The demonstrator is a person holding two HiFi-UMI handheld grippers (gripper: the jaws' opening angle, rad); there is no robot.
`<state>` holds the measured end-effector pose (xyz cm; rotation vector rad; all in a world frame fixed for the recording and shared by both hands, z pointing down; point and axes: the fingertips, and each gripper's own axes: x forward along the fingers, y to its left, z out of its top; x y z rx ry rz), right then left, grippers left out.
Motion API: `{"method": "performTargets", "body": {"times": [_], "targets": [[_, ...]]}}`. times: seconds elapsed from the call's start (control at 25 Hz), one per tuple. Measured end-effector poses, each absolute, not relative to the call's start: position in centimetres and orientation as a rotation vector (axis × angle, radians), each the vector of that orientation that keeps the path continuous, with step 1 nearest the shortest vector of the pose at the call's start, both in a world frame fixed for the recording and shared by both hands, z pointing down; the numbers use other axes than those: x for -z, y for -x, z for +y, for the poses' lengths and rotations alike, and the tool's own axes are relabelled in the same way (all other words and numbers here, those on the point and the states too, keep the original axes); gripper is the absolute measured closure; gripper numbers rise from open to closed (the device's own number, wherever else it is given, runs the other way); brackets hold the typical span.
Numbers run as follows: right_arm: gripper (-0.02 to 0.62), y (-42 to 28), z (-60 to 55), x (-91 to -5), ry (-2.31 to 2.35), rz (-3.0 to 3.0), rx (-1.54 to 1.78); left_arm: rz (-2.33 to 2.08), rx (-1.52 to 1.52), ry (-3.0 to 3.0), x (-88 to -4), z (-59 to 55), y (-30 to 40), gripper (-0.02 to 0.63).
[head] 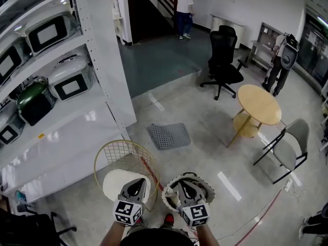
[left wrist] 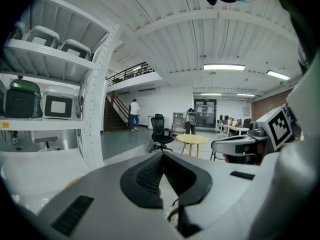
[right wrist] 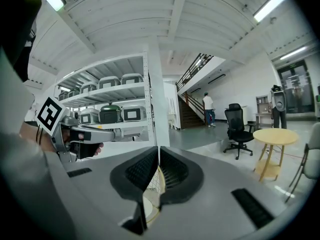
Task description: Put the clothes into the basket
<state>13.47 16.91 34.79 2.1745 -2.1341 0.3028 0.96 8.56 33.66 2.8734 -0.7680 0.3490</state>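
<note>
Head view: we logged one grey dotted cloth point(head: 169, 135), flat on the floor just beyond the wire basket point(head: 119, 152), judged light and limp, best pinched at its nearer edge; left gripper point(head: 136, 185) and right gripper point(head: 185, 186), near the basket, both closed, empty.

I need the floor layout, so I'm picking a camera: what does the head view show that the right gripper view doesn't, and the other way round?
Only the head view shows the grey perforated mat on the floor. Only the right gripper view shows the white ribbed ceiling with its strip light. Both show the black office chair, the round wooden table and the white shelf rack.
</note>
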Motion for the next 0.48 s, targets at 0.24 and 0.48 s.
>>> {"method": "performTargets", "body": {"times": [0.24,0.48], "targets": [[0.560,-13.51,16.83,-34.95,-2.180,-2.129,-0.306,-0.761,-0.349,-2.879,-33.63,8.43,-1.06,0.606],[0.560,-13.18,16.64,-34.71,-2.176,-2.132,-0.302,-0.762,-0.349,-2.883,-33.51,8.26,-0.81,0.605]]}}
